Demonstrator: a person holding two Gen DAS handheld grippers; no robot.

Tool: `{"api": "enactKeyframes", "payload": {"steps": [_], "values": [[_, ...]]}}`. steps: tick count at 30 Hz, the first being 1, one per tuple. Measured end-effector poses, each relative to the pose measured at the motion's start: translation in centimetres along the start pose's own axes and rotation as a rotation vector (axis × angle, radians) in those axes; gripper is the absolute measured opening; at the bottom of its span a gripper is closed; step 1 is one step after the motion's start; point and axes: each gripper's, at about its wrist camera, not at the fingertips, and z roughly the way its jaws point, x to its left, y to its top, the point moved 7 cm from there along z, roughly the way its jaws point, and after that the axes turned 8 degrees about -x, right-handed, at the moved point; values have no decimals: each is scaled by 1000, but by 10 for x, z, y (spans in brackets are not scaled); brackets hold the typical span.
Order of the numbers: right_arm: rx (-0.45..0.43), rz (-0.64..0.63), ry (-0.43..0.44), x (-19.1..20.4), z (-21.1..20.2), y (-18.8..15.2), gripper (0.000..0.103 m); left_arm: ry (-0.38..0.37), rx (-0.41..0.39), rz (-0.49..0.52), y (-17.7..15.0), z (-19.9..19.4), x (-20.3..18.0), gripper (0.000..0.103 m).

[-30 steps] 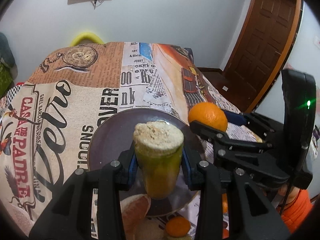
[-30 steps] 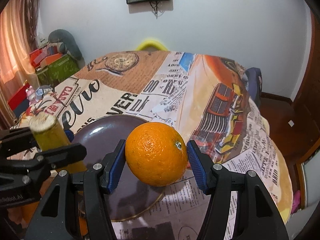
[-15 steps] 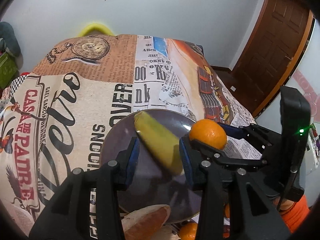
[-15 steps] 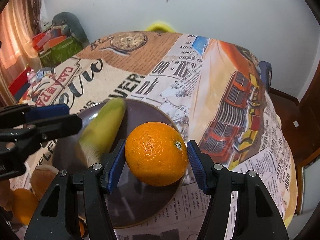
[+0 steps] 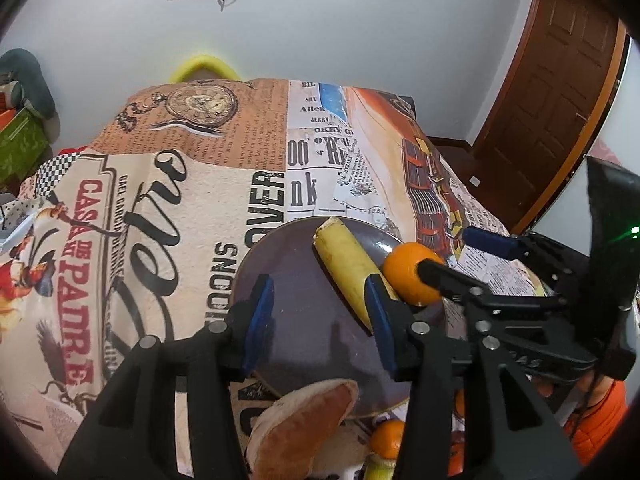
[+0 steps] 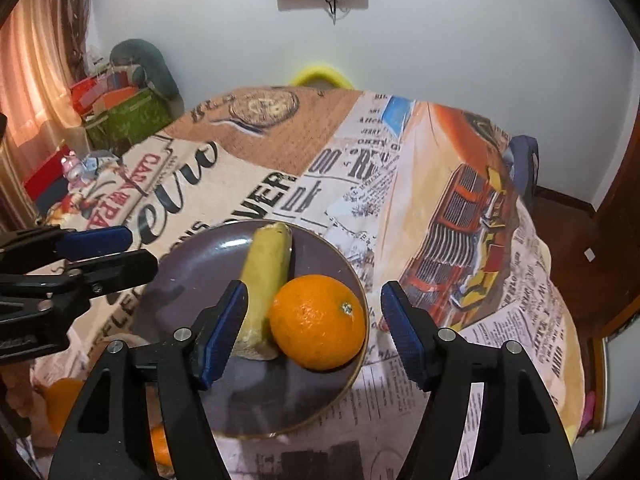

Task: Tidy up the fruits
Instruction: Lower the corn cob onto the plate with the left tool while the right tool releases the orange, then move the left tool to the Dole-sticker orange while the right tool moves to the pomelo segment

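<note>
Both fruits are now lying on the plate [image 6: 224, 248] instead of sitting in my grippers: a second ago I was pinching the banana piece [image 5: 348, 268] with the left gripper [image 5: 318, 322] and the orange [image 6: 318, 322] with the right gripper [image 6: 312, 332], and both pairs of jaws are now standing spread with nothing between them. Seen from the right wrist, the orange is resting toward the plate's 4 o'clock edge, touching the banana piece, which is stretching from the middle of the plate up toward 12 o'clock. The orange is sitting between my right gripper's pads, slightly nearer the left pad, with a clear gap at each side; the banana's near end is lying just beside that left pad. From the left wrist, the banana is running from about 12 o'clock of the plate down toward my left gripper's right pad, which is hiding its lower end, and the orange is lying beyond it at 3 o'clock. I am judging the step in hand to be the release and pull-back, so I am meaning to draw both grippers straight back and up, keeping the jaws wide, so that no pad nudges the orange; being round and near the rim, it could roll off. More fruit [image 5: 386, 438] is waiting at the near edge, below the plate.
</note>
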Motion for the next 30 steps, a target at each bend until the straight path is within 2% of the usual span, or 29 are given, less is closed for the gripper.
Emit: {"api": "enactKeyframes", "payload": {"steps": [14,19,22,30], "values": [[-70,-14,-25,21,-73,-7,67,63,-42,35,-19,-73,4,56],[-91,-16,-25,31,-96,-13,70,81,-49,41,-34,-96,3,66],[-107,-22,-31,38,-108,-18,74,84,-36,36,-48,-107,5,67],[-100,-48,-34,57,-122,-36,75,85,23,24,-87,-111,6,67]]}}
